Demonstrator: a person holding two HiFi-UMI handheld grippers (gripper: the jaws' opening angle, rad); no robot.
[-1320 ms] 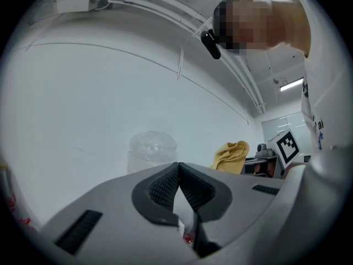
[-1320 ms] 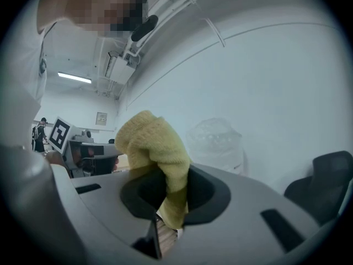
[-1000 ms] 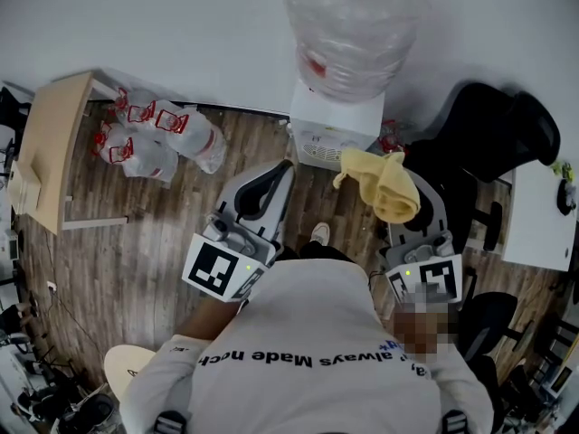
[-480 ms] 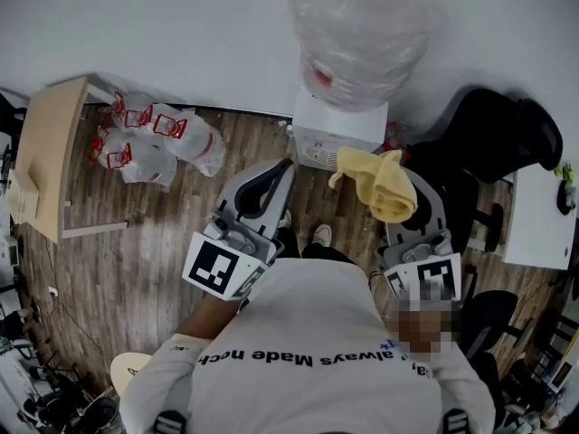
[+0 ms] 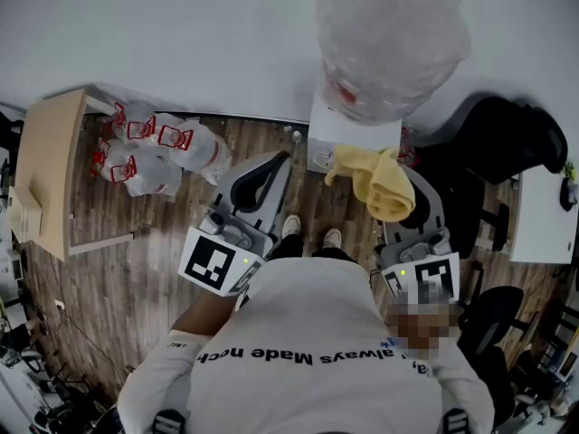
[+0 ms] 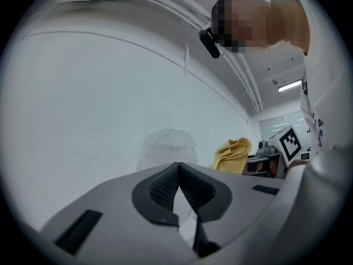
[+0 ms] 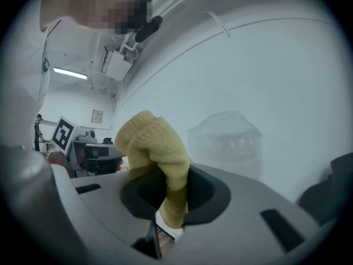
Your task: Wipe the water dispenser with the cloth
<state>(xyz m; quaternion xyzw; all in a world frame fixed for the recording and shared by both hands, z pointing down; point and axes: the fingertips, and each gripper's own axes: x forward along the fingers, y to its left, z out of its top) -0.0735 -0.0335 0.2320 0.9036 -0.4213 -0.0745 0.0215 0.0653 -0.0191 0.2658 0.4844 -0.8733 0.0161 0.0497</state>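
Both grippers point up-frame in the head view, toward the water dispenser (image 5: 348,134) at upper centre-right. The right gripper (image 7: 171,200) pinches a soft, nubbly yellow cloth (image 7: 156,148), which hangs bunched just in front of the boxy white dispenser and its crinkled clear bottle (image 5: 389,39). The left gripper (image 6: 178,175) has its ribbed jaws pressed together, empty.

Wooden table (image 5: 43,165) left, plastic bags (image 5: 154,147) beside it; black chair (image 5: 507,138) right.
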